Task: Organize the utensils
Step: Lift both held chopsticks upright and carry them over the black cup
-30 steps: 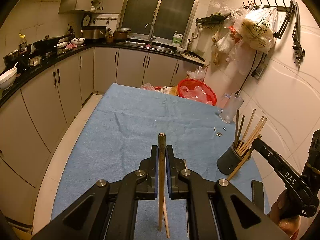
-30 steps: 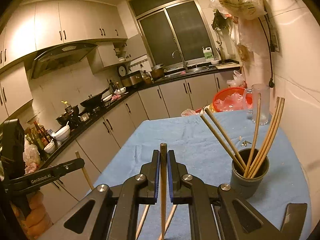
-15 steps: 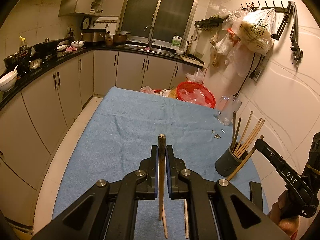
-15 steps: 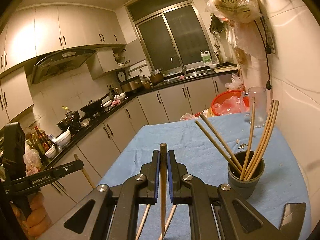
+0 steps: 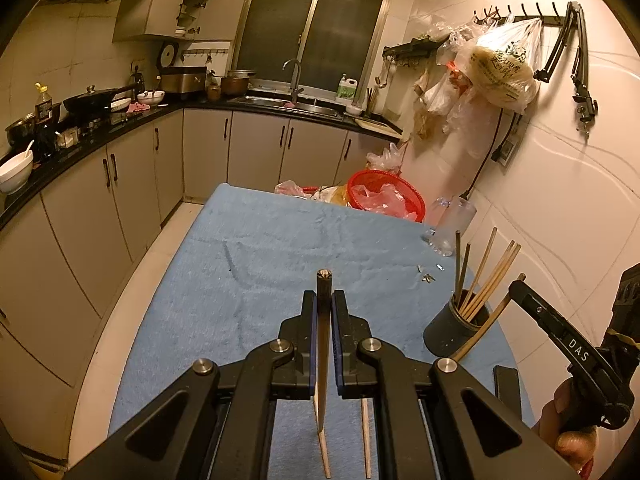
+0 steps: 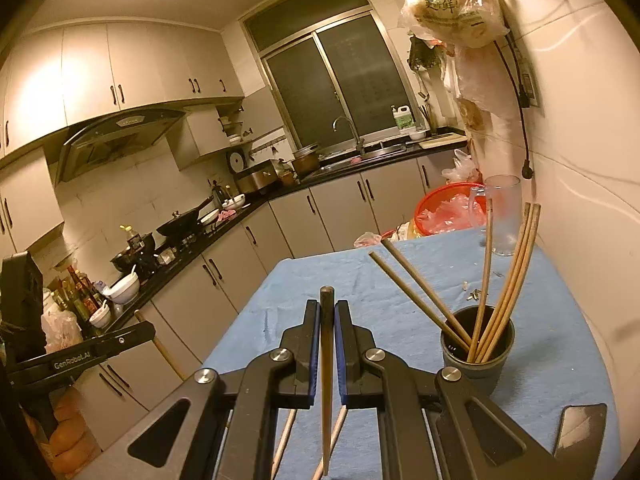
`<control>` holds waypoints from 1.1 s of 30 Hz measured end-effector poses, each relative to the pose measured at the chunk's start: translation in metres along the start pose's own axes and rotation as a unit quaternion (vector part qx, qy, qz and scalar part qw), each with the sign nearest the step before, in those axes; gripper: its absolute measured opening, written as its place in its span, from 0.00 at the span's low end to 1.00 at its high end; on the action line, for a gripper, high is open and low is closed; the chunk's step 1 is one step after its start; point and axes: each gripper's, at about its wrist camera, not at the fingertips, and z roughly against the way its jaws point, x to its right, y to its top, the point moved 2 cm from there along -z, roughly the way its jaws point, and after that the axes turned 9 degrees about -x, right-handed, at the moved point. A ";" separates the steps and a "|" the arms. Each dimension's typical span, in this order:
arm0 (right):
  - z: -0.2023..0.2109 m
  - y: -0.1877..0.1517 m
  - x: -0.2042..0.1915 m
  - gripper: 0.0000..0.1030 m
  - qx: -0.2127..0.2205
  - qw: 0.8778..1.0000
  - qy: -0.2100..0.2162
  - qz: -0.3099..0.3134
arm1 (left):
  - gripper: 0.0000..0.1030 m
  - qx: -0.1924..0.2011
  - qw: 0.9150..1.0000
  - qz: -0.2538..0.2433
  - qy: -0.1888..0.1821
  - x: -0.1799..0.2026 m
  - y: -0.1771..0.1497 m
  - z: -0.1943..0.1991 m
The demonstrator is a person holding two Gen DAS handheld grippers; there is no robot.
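Both hands hold a chopstick above the blue-clothed table [image 5: 260, 264]. My left gripper [image 5: 324, 298] is shut on a wooden chopstick [image 5: 323, 360] that stands upright between its pads. My right gripper [image 6: 328, 308] is shut on a second chopstick [image 6: 327, 380], its dark end poking up past the fingertips. A dark round cup [image 6: 476, 354] holding several chopsticks stands to the right of the right gripper; the same cup [image 5: 454, 328] shows at the right in the left wrist view. Loose chopsticks [image 5: 365, 436] lie on the cloth under the grippers.
A clear glass mug [image 6: 502, 214] and a red basket [image 5: 386, 200] with plastic bags stand at the table's far right. A dark phone [image 6: 580, 430] lies near the front right. The wall runs along the right; cabinets and a floor gap lie to the left.
Both views have tilted slightly upward, so the cup and table sit lower in the frames. Both grippers stay shut on their chopsticks.
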 end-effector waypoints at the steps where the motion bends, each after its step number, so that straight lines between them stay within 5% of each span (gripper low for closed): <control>1: 0.002 0.001 0.002 0.07 0.002 1.000 0.000 -0.002 | 0.07 0.001 1.000 -0.001 -0.001 0.001 0.001 0.001; 14: 0.037 0.014 0.039 0.07 0.041 0.998 -0.014 -0.042 | 0.07 -0.004 0.999 -0.028 -0.039 0.036 0.015 0.005; 33: 0.113 0.066 0.125 0.07 0.137 0.983 -0.055 -0.105 | 0.07 0.016 0.990 -0.095 -0.107 0.159 0.073 0.005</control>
